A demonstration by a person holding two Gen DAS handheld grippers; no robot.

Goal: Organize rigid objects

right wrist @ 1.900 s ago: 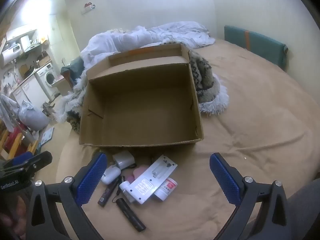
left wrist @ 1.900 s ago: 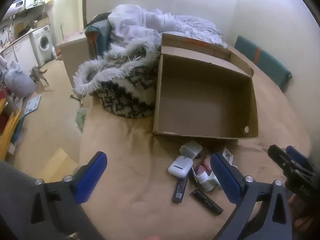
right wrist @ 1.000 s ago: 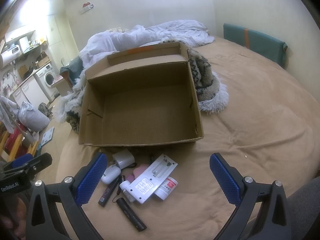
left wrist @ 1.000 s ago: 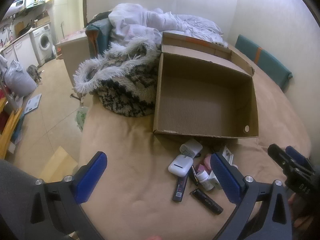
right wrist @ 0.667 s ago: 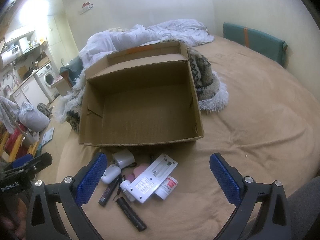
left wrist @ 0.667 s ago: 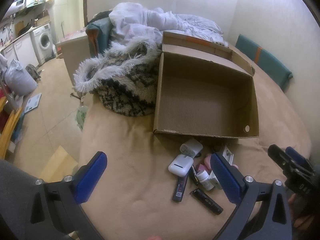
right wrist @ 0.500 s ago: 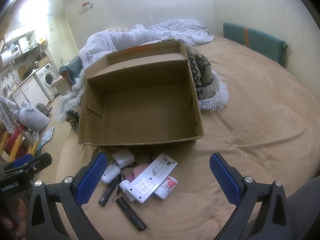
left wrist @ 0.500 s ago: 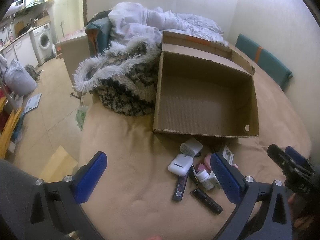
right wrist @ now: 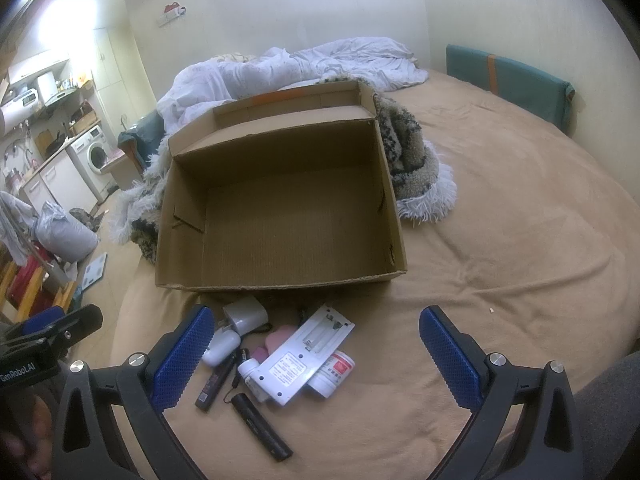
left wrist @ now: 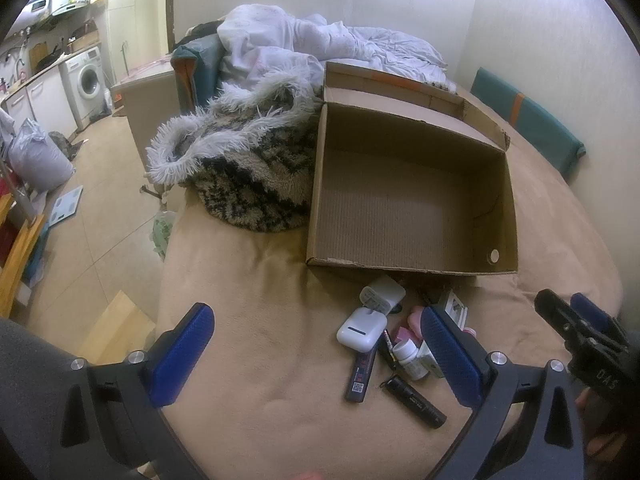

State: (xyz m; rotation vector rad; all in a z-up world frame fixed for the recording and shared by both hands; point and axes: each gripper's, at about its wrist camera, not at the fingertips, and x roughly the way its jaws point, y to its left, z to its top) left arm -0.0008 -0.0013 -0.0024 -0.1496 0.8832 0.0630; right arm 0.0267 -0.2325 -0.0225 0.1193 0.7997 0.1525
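An open, empty cardboard box [left wrist: 404, 216] [right wrist: 280, 216] lies on the tan bed. In front of it sits a pile of small objects: a white earbud case [left wrist: 362, 328] [right wrist: 220, 347], a white charger plug [left wrist: 382, 294] [right wrist: 245, 314], a black flashlight [left wrist: 414, 395] [right wrist: 260, 426], a dark flat stick [left wrist: 362, 376] [right wrist: 216, 384], a small white bottle [left wrist: 409, 358] [right wrist: 252, 374], a white battery charger [right wrist: 304, 354] and a red-labelled jar [right wrist: 334, 372]. My left gripper [left wrist: 316, 356] and right gripper [right wrist: 316, 356] are both open and empty, hovering above the pile.
A fur-trimmed patterned coat [left wrist: 248, 172] [right wrist: 416, 172] lies against the box's far side. Crumpled white bedding [left wrist: 320, 48] is behind it. A teal cushion [right wrist: 508, 76] leans on the wall. The bed edge drops to the floor [left wrist: 80, 216] on the left.
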